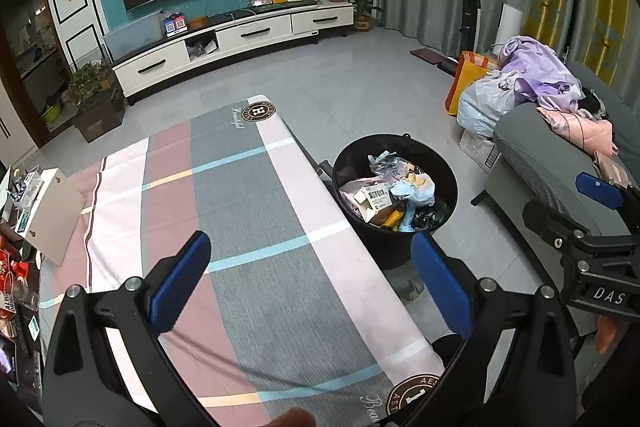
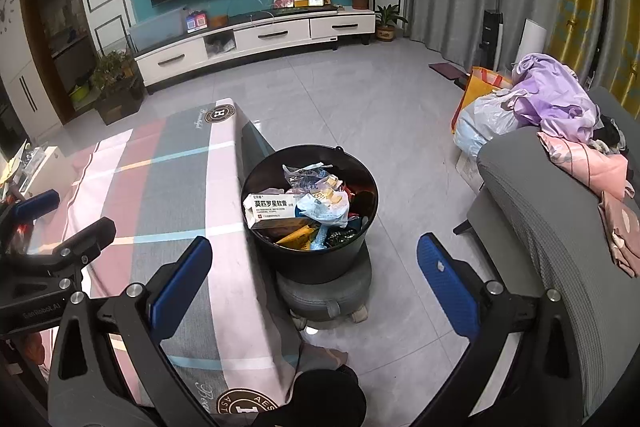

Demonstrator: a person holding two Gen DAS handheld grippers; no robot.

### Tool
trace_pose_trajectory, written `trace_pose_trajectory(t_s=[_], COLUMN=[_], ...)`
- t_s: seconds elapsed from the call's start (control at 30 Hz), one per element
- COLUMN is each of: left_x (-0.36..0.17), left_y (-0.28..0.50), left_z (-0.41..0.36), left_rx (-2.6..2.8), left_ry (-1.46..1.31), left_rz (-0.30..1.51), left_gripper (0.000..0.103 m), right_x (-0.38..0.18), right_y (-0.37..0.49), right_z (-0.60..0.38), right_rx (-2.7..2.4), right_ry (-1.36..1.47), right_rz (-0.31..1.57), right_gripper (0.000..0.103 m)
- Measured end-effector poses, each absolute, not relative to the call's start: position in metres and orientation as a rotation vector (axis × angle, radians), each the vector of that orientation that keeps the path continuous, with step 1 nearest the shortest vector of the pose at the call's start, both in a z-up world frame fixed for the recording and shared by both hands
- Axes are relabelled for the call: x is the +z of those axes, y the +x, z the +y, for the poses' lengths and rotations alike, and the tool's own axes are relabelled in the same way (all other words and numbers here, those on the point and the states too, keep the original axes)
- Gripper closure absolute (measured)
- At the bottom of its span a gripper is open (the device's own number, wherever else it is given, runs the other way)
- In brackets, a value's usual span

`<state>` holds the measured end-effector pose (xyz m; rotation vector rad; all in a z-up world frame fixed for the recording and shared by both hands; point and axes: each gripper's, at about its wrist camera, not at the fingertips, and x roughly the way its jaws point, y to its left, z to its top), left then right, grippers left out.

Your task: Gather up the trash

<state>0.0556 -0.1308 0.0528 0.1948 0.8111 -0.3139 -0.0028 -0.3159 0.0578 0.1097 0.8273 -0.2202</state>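
A black bucket [image 1: 448, 183] [image 2: 256, 247] holds trash: a white medicine box [image 2: 272, 207] [image 1: 374, 198], clear plastic wrappers [image 2: 306, 173] and yellow packets [image 2: 296, 238]. It stands on a low grey wheeled stool [image 2: 324, 295] beside the table. My left gripper [image 1: 312, 283] hovers open over the striped tablecloth [image 1: 240, 211] [image 2: 168, 179], nothing between its blue pads. My right gripper [image 2: 316, 283] is open above the floor just in front of the bucket, also empty. Each gripper shows at the edge of the other's view.
A grey sofa [image 2: 532, 211] piled with clothes and bags [image 2: 556, 103] is on the right. Boxes and small items [image 1: 44, 211] crowd the table's left end. A white TV cabinet [image 1: 240, 35], potted plants [image 2: 114, 71] and a vacuum [image 2: 490, 23] line the far wall across grey floor tiles.
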Motion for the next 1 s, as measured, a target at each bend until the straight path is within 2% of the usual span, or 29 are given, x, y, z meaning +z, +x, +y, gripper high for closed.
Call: trace_pose_trajectory(t_s=[1.0], left_x=[0.049], left_y=[0.0554], left_z=[-0.1338], left_rx=[-0.321], left_ry=[0.2], left_rz=[0.817], left_gripper=[0.003], right_x=[0.0555], right_y=[-0.0018], right_z=[-0.3165], right_rx=[-0.218], right_ry=[0.112], right_rz=[0.83], right_gripper=[0.003])
